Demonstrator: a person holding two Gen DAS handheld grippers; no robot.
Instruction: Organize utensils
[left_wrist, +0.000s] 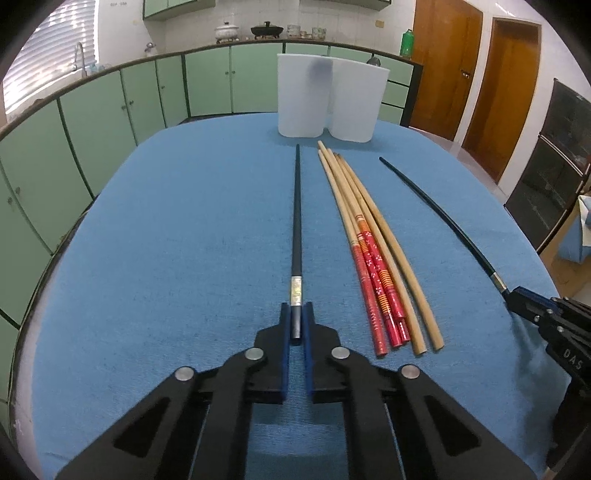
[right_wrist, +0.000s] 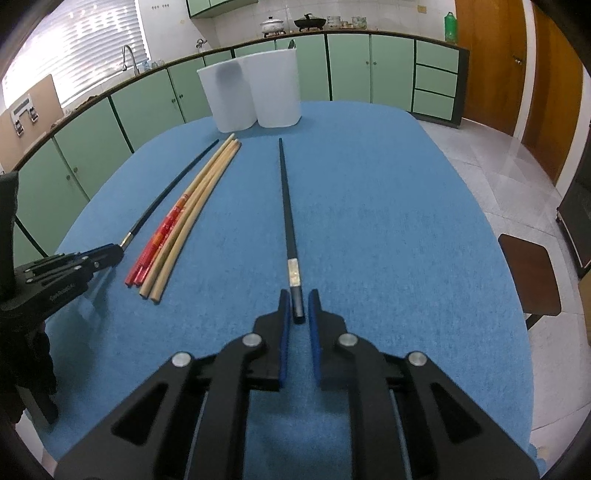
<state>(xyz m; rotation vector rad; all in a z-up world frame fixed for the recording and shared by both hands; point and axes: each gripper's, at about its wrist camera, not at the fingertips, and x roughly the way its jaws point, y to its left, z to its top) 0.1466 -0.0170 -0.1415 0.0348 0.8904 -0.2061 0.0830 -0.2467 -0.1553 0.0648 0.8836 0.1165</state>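
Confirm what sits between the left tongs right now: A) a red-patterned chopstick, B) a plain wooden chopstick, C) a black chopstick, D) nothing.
C: the butt end of the black chopstick sits between the blue pads of the left tongs.

On the blue cloth-covered surface lie two long black chopsticks with silver bands, three red-patterned wooden chopsticks, two plain pale wooden chopsticks, and two tall white plastic containers side by side.
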